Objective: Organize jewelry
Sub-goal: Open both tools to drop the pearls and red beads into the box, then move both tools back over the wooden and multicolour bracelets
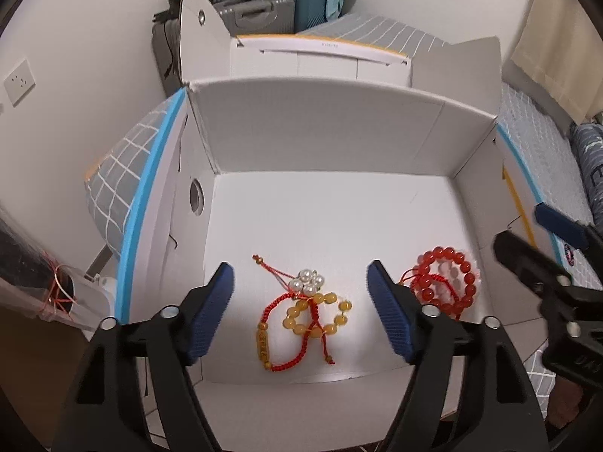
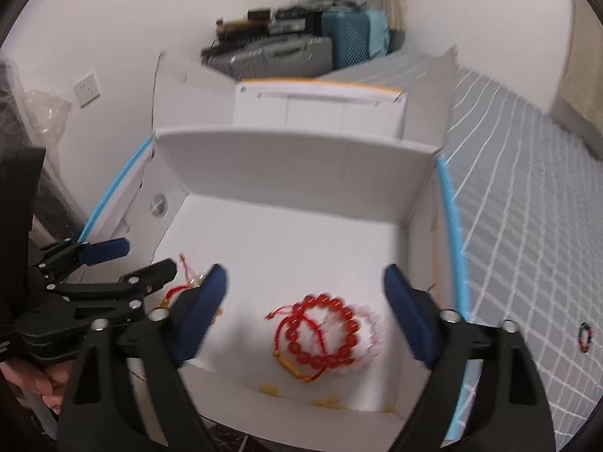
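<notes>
The left gripper (image 1: 301,309) stands wide, its blue ribbed pads well apart and pressing on nothing. Between and just beyond its fingertips, on the floor of the open white cardboard box (image 1: 320,132), lies a tangle of jewelry: a red braided cord bracelet with a gold tube bead (image 1: 269,339), a strand of amber-yellow round beads (image 1: 316,320) looped over it, and a small cluster of white pearls (image 1: 307,282) at the far end of the heap. None of these touches either pad.

Just outside the left gripper's right finger, still on the box floor, sits a red round-bead bracelet (image 1: 448,275) stacked with a pale pink bead bracelet (image 2: 371,333) and a thin red cord.

The right gripper (image 2: 305,312) is likewise spread wide and empty. That red bead bracelet (image 2: 320,331) lies between its fingertips, nearer the centre than either pad, clear of both. In the right wrist view the left gripper shows to the left of the right one, over the box's left part, with a person's hand (image 2: 34,380) below it.

The box rests on a grey cloth with a white grid (image 2: 527,226).
</notes>
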The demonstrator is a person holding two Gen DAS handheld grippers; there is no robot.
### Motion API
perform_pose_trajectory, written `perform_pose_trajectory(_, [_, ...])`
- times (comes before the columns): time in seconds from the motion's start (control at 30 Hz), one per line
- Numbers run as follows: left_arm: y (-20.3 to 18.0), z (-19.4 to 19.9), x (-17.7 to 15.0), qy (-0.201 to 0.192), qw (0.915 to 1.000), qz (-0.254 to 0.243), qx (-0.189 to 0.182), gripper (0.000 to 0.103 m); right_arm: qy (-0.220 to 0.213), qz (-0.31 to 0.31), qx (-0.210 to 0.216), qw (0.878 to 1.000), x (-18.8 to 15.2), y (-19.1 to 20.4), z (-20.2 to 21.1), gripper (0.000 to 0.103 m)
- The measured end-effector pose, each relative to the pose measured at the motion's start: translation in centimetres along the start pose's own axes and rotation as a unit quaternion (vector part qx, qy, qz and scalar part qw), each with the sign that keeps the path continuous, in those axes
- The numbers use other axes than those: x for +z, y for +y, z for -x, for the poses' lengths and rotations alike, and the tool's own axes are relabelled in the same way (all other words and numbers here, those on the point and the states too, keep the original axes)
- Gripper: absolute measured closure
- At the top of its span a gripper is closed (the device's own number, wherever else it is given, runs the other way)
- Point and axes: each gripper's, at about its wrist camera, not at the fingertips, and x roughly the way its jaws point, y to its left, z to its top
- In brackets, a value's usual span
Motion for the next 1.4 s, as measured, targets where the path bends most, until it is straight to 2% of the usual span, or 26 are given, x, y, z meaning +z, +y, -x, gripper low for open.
perform_pose_trajectory(0.03, [0.0,0.3,0.1,-0.007,1.0,0.001,0.0,0.016,-0.008,-0.001,-0.003,1.0,0.2,-0.4,0.5,0.012])
perform_pose_trajectory(0.2, [-1.2,1.1,0.5,-0.026,0.9996,-0.01,0.003,0.006,-0.034,-0.012,-0.027,0.999,0.7,-2.9,2.3,0.008])
perform_pose_trajectory(0.47, [-6.0,2.0,1.6,-0.046,0.9981,-0.039,-0.015,0.006,-0.053,-0.052,-0.091,0.993,0.5,-11.8,4.6,0.008])
perform_pose_trajectory(0.73, [-15.1,2.3,2.8,-0.061,0.9926,-0.093,-0.05,0.006,-0.025,-0.102,-0.165,0.981,-1.7,-22.1,4.8,0.008])
perform_pose_trajectory(0.93, [-23.0,2.5,2.1,-0.067,0.9821,-0.155,-0.083,0.006,0.009,-0.157,-0.201,0.967,-5.6,-30.0,4.5,0.008])
perform_pose_trajectory(1.03, [-26.7,2.3,1.4,-0.064,0.9752,-0.186,-0.101,0.006,0.021,-0.176,-0.215,0.96,-7.3,-32.6,4.5,0.008])
perform_pose_trajectory(1.1, [-29.2,1.9,0.6,-0.056,0.969,-0.208,-0.122,0.006,0.03,-0.194,-0.223,0.955,-8.7,-34.7,4.7,0.008])
perform_pose_trajectory(1.2, [-32.5,0.7,-1.2,-0.039,0.9615,-0.239,-0.13,0.006,0.043,-0.217,-0.225,0.949,-10.4,-37.2,4.6,0.008])
perform_pose_trajectory(1.4, [-35.8,-2.4,-4.7,0.005,0.9516,-0.272,-0.144,0.007,0.064,-0.246,-0.232,0.939,-13.5,-40.6,4.2,0.008])
